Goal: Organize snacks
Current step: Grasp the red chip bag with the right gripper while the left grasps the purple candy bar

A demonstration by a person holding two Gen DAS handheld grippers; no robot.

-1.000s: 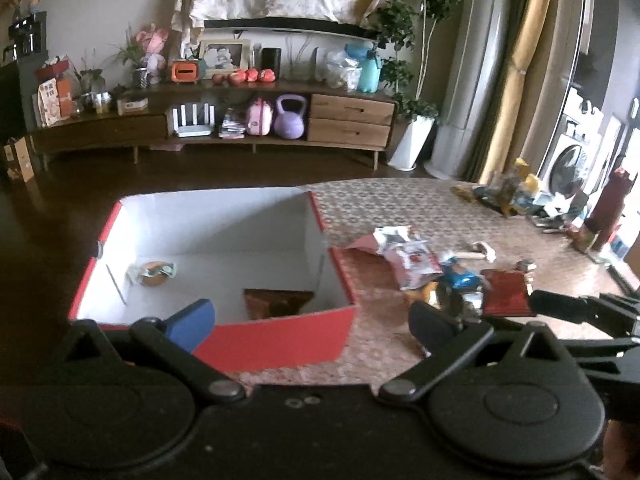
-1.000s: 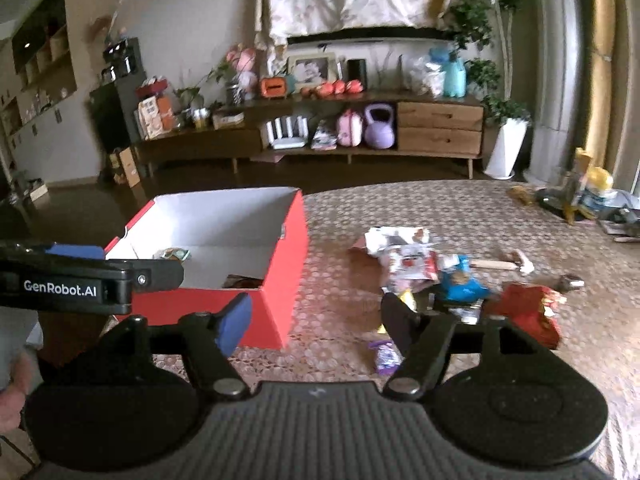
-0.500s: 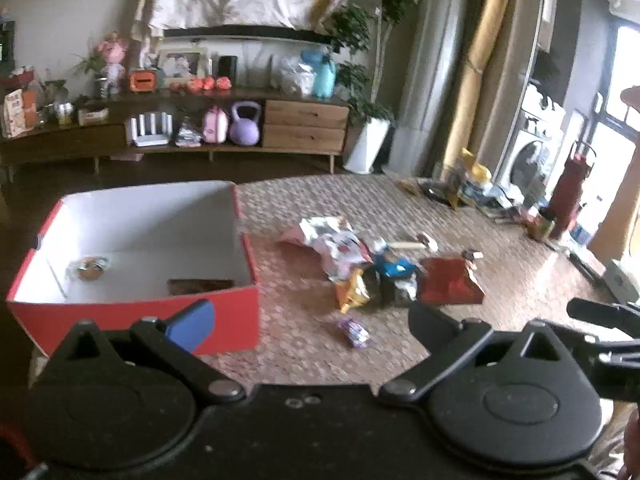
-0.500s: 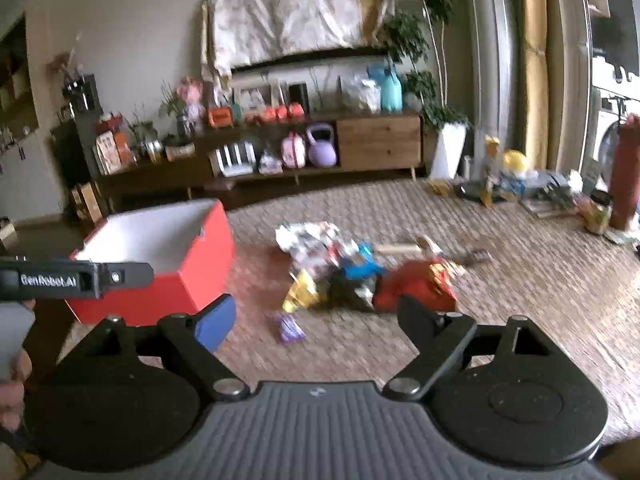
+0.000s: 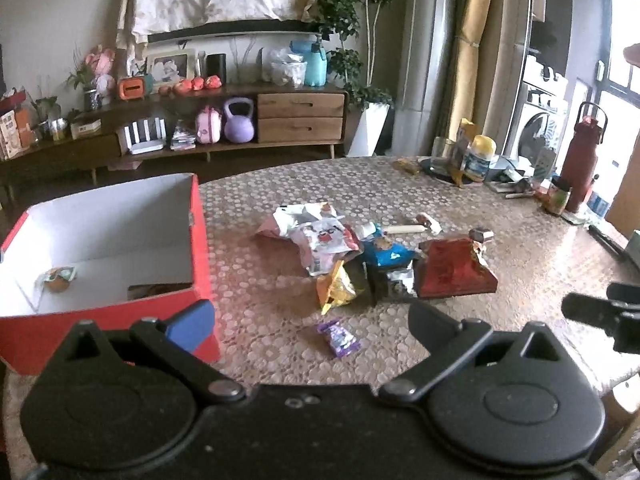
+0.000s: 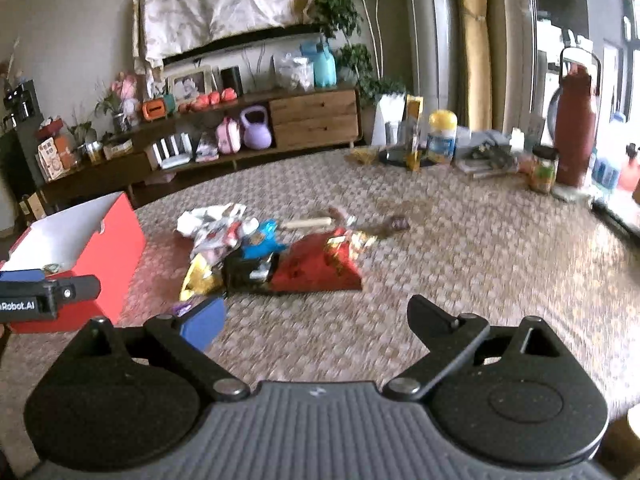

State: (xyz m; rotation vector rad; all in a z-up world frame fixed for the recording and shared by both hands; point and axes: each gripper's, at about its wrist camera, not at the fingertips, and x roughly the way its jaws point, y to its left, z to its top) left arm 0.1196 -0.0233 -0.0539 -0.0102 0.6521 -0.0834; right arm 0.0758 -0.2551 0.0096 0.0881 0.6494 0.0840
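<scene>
The right hand-held gripper (image 6: pixel 316 320) hangs released, jaws just spread wide with nothing between them, above the patterned desk (image 6: pixel 480 248) near the heap of crinkled snack packets (image 6: pixel 280 256); the left hand-held gripper (image 5: pixel 312 320) is released too. This looks like the reach for another snack: next, descend onto the nearby red foil bag (image 6: pixel 320 268), clench, and carry it to the open red cardboard box (image 5: pixel 100 232).
</scene>
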